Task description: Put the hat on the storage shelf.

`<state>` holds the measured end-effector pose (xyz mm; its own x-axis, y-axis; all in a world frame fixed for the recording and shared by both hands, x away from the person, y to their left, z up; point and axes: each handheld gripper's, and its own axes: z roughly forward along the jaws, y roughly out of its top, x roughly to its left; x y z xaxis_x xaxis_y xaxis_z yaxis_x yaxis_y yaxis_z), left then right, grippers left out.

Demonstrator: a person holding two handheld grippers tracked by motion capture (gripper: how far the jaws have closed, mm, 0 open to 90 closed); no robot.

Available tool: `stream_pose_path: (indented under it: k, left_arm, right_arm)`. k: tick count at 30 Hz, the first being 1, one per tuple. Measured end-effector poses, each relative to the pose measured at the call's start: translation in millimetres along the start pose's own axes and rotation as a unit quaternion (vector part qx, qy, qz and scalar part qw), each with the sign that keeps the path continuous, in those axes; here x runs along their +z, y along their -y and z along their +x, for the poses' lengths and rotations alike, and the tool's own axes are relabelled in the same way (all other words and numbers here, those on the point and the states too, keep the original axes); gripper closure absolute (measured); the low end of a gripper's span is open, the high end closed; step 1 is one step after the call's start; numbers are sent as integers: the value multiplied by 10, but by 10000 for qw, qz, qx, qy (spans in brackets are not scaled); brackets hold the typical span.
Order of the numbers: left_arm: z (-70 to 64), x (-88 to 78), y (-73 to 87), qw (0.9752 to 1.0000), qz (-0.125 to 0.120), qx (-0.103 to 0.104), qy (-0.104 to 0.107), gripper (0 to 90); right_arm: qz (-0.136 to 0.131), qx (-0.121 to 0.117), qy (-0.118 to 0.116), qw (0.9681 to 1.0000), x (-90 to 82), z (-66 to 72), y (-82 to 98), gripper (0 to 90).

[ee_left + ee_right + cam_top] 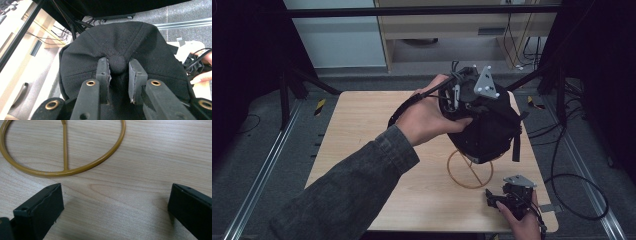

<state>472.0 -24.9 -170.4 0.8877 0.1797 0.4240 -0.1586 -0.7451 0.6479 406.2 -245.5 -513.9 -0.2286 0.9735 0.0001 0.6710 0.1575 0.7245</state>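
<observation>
A black cap sits on top of a yellow wire stand whose ring base rests on the wooden table. My left gripper reaches onto the crown from above, held by a hand in a grey sleeve. In the left gripper view its pads pinch the cap's top button, so the left gripper is shut on the cap. My right gripper rests low at the table's front right. In the right gripper view it stands open over bare wood, just short of the ring base.
A cable loops off the table's right side onto the floor. Black frame bars and a wooden cabinet stand behind the table. Metal rails run along the floor on both sides.
</observation>
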Motion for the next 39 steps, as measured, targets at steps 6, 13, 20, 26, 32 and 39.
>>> stream_pose_path:
  k: [6,13,20,26,32,39]
  left_arm:
    - [-9,110,27,9999,39,-60,93,735]
    - [-31,293,92,9997,185,-91,157,735]
    - [-37,410,130,9995,232,-117,161,735]
    - [-61,509,183,9992,304,-142,236,735]
    - [-43,578,232,9990,327,-200,250,735]
    - [-60,628,261,9987,322,-256,301,734]
  right_arm:
    - [2,1,1,10000,0,0,0,4]
    - [-1,-7,-6,10000,-1,-2,0,3]
    - [-1,-7,-7,10000,0,-1,0,3]
    - [-15,-64,9,10000,0,-10,-1,4]
    - [-3,-25,1,10000,-1,-4,0,3]
    - [-6,-38,5,10000,-1,-6,0,4]
